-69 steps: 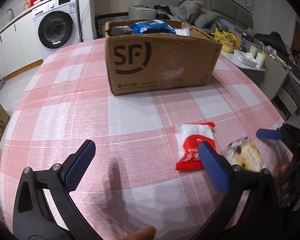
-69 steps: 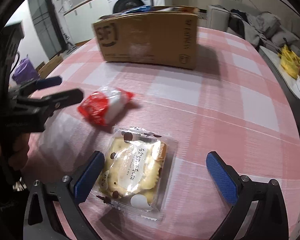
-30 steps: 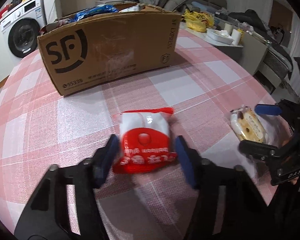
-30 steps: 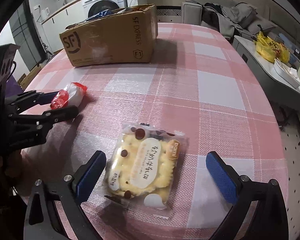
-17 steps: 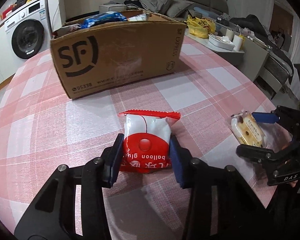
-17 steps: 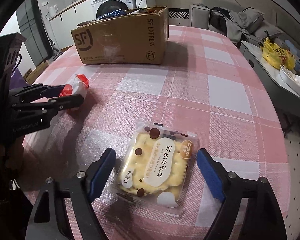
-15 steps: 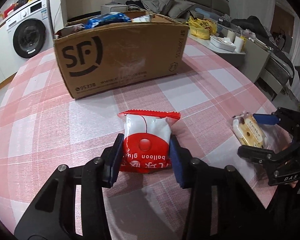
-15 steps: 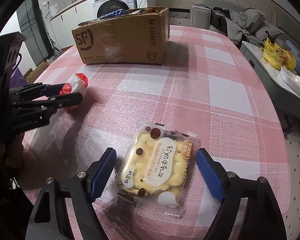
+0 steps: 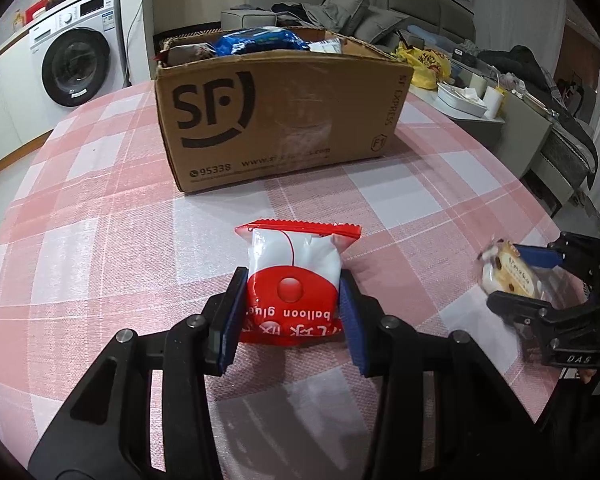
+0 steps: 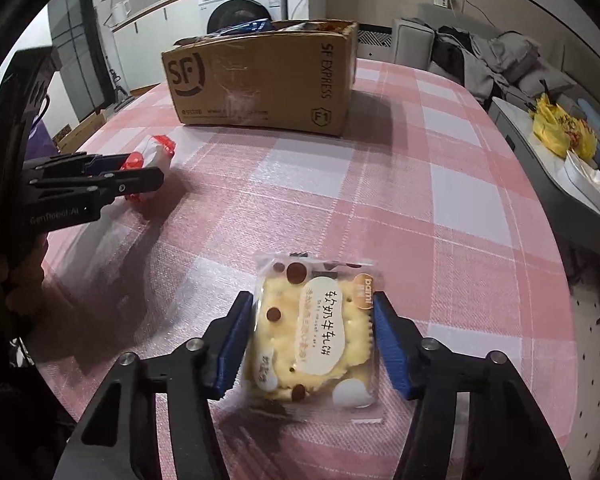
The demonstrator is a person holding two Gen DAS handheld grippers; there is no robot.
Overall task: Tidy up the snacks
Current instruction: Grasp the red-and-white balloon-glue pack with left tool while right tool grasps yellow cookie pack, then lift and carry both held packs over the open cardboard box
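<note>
Now the left gripper (image 9: 291, 312) has its blue pads pressed against both sides of the red-and-white snack packet (image 9: 294, 284), which sits on the pink checked tablecloth (image 9: 100, 208) in front of the SF cardboard box (image 9: 276, 116) that already holds other snacks. Meanwhile the right gripper (image 10: 314, 336) is clamped on the clear-wrapped biscuit pack (image 10: 316, 332), near the table's edge and well apart from the box.
</note>
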